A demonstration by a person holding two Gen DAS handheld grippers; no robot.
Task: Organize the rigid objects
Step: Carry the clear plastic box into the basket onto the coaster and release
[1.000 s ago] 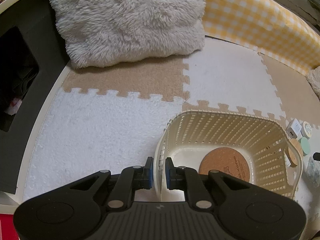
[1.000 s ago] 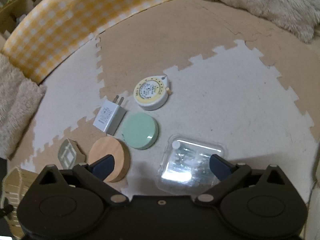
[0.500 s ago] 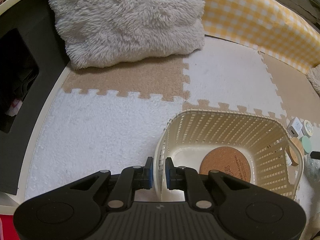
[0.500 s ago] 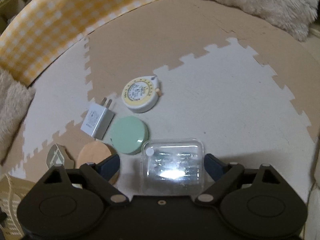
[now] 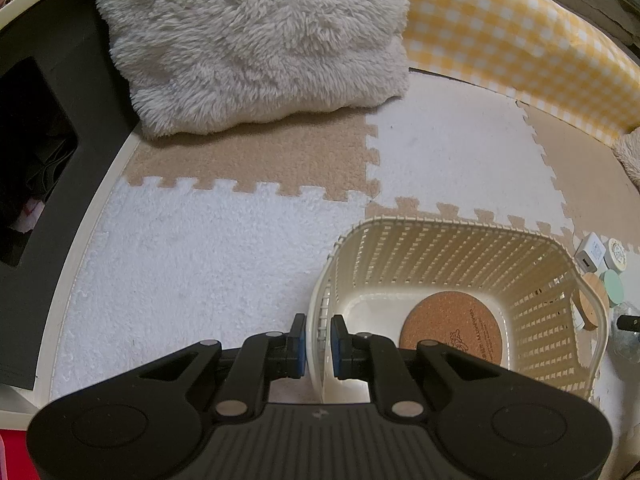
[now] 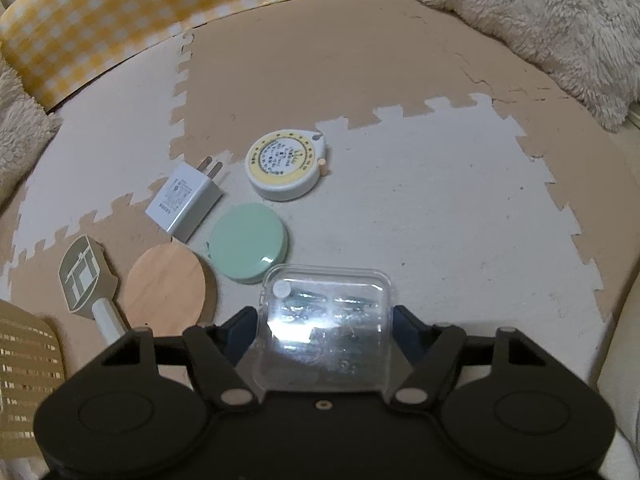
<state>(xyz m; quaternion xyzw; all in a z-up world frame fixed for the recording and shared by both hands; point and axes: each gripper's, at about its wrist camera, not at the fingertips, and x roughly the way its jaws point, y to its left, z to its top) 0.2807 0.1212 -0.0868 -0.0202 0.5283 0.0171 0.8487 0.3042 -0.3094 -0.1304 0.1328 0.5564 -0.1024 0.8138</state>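
The left gripper (image 5: 318, 346) is clamped on the near-left rim of the cream basket (image 5: 440, 236) — a cork coaster (image 5: 452, 330) lies flat on its floor. Over on the foam mat (image 6: 440, 200), the right gripper (image 6: 324, 322) has just been closing, its jaws now against both sides of the clear plastic box (image 6: 326, 330). Beyond it lie a wooden disc (image 6: 166, 284), white charger (image 6: 184, 200), green round case (image 6: 248, 246) and tape measure (image 6: 286, 164).

Your left tool (image 5: 318, 346) points steeply down, jaws clamped tight on the basket wall (image 5: 320, 360). Your right tool (image 6: 324, 322) has just been closing around the clear case (image 6: 324, 332).
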